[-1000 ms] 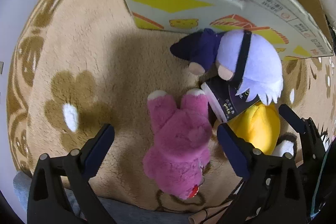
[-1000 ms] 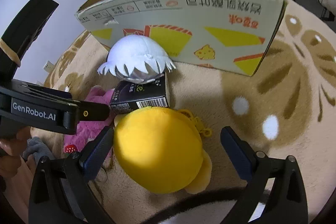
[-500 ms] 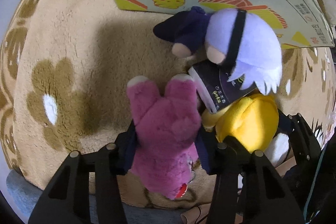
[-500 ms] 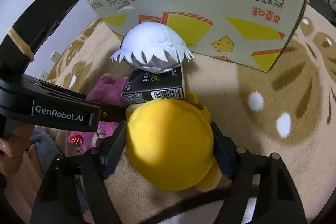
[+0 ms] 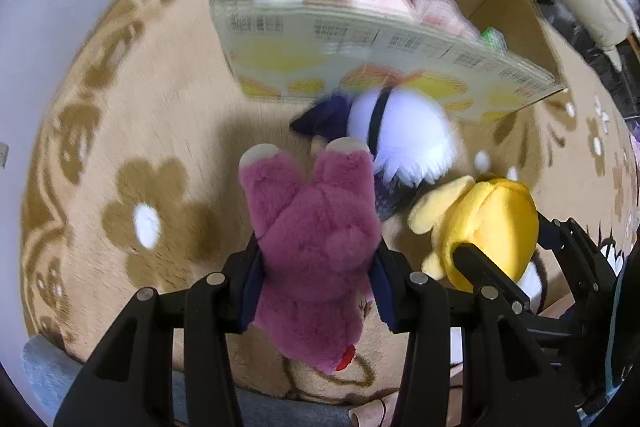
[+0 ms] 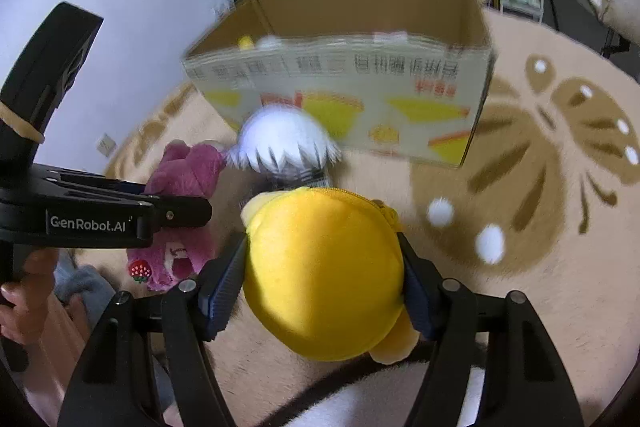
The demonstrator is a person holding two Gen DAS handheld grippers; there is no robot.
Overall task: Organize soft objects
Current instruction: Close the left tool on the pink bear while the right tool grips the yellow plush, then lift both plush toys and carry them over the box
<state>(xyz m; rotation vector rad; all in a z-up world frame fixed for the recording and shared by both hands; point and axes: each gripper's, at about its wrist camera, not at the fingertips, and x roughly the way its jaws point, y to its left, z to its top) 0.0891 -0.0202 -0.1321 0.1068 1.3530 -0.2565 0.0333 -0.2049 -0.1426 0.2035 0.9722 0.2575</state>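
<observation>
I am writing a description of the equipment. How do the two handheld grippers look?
Both the left gripper and right gripper are black angular frames with silver bolts and dark blue finger pads. The left one carries white "GenRobot.AI" lettering and a tan band.

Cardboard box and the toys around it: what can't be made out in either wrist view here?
- Open cardboard box: motion blur makes its printed text unreadable in both views; its near wall hides most of the contents.
- Small dark carton: mostly covered by the white-haired plush doll.
- Pink furry plush bear: its face is turned away in the left view, partly behind the left gripper in the right view.
</observation>
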